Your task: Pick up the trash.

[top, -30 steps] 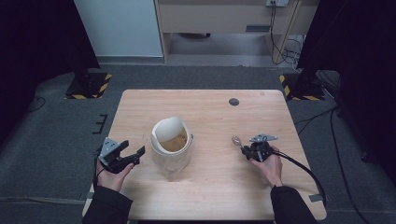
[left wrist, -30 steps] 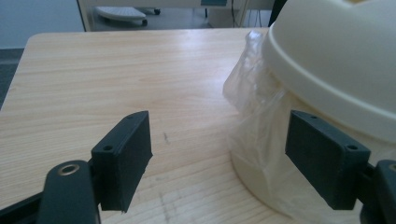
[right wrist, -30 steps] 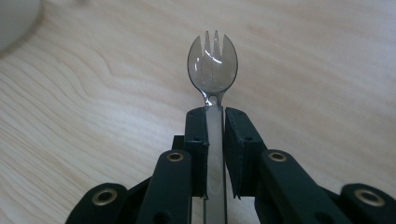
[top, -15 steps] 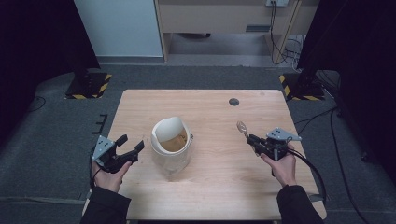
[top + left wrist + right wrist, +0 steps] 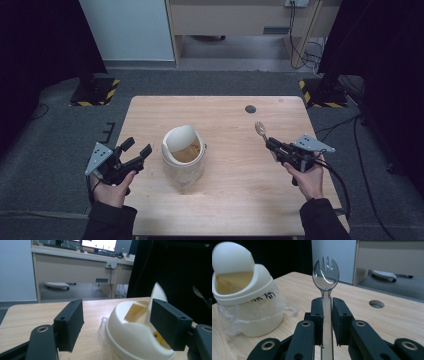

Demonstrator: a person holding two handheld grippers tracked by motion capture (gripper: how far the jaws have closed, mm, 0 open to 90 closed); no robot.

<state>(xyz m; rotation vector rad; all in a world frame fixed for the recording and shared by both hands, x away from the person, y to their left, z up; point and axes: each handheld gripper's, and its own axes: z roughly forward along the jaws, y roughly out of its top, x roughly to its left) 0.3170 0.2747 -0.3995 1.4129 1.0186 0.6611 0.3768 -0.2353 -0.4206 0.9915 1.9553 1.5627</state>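
A small white bin [image 5: 183, 155] with a swing lid tipped open stands in the middle of the wooden table [image 5: 225, 210], lined with a clear plastic bag. My left gripper [image 5: 139, 152] is open just left of the bin, its jaws framing the bin [image 5: 135, 335] in the left gripper view. My right gripper [image 5: 272, 145] is shut on the handle of a clear plastic spork [image 5: 326, 277], held above the table at the right. The spork's head [image 5: 260, 129] points away from the person; the bin [image 5: 244, 297] lies to its left.
A round cable hole [image 5: 250, 109] sits near the table's far edge. Beyond the table are a desk [image 5: 240, 15], a white panel [image 5: 127, 27] and cables [image 5: 300, 45] on grey floor. Yellow-black striped stand feet [image 5: 95, 92] flank the far corners.
My right gripper has lifted the spork off the table and carried it to the right and slightly farther away. My left gripper has drifted a little left and nearer the person.
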